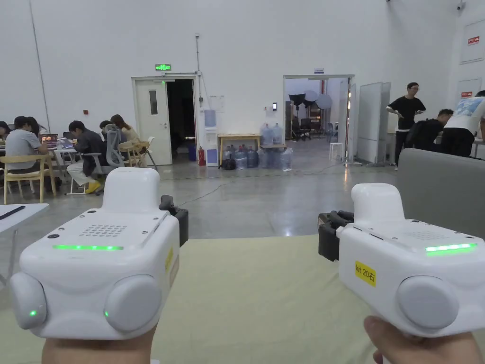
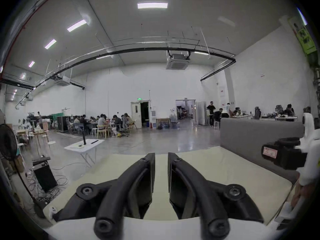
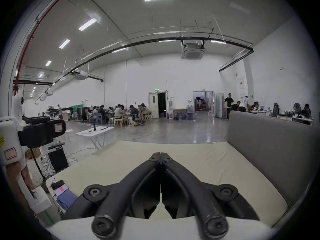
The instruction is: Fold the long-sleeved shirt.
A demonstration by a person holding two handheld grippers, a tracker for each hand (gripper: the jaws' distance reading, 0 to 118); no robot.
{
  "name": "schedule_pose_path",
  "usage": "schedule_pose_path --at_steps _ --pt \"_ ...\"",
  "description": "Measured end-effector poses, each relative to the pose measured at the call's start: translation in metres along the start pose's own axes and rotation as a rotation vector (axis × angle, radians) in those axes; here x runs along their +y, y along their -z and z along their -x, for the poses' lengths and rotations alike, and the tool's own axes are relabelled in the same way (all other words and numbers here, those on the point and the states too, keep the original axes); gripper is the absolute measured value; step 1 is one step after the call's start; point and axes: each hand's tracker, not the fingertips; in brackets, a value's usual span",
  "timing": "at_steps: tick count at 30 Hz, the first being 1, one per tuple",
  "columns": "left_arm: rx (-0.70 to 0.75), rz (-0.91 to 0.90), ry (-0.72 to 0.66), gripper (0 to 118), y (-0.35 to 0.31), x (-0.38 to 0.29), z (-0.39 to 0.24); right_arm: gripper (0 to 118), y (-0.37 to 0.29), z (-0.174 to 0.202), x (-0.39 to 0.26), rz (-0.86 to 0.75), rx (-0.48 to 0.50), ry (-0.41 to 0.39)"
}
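Black ribbed fingers (image 2: 147, 174) of the left gripper (image 2: 161, 159) parted by a narrow gap, pinching nothing; right gripper (image 3: 160, 155) with matte black tips pressed together, empty. Both held level above a smooth pale-yellow padded tabletop (image 1: 265, 294), grey upholstered panel (image 1: 440, 189) alongside. From the right gripper view, folded blue cloth (image 3: 66, 200) at the table's near-left corner; whether the shirt, cannot tell.

A pale bed (image 1: 265, 294) meets a grey headboard (image 1: 440, 189); beyond, seated people (image 1: 85, 147).
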Motion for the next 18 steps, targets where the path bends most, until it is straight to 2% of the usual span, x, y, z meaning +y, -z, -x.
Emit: schedule_pose_path --at_steps 5,6,7,8,9,10,11,14,18 --pt "-0.009 0.002 -0.02 9 -0.008 0.001 0.008 0 0.002 0.005 0.003 -0.011 0.005 -0.025" --pt "-0.01 0.003 -0.02 9 -0.008 0.001 0.008 4 0.006 0.006 0.003 -0.011 0.01 -0.031" --pt "-0.008 0.012 -0.008 11 -0.007 0.0 0.008 32 0.009 0.006 0.005 -0.001 0.001 -0.044" --pt "-0.009 0.026 0.011 27 -0.006 0.0 0.008 77 0.012 0.008 0.005 0.005 -0.013 -0.041" --pt "0.002 0.065 0.044 75 -0.006 0.0 0.008 118 0.016 0.009 0.004 0.022 -0.074 -0.017" --pt "0.022 0.094 0.054 111 -0.004 -0.001 0.007 117 0.017 0.007 -0.001 -0.102 -0.038 0.027" --pt "0.028 0.086 0.048 118 0.005 -0.009 0.016 118 0.018 0.004 -0.003 -0.03 -0.047 -0.008" --pt "0.022 0.026 0.036 118 0.013 -0.011 0.023 118 0.018 0.005 0.003 -0.007 -0.015 -0.003" --pt "0.047 0.033 0.024 118 0.017 -0.008 0.025 118 0.022 0.014 0.001 -0.004 -0.059 -0.016"
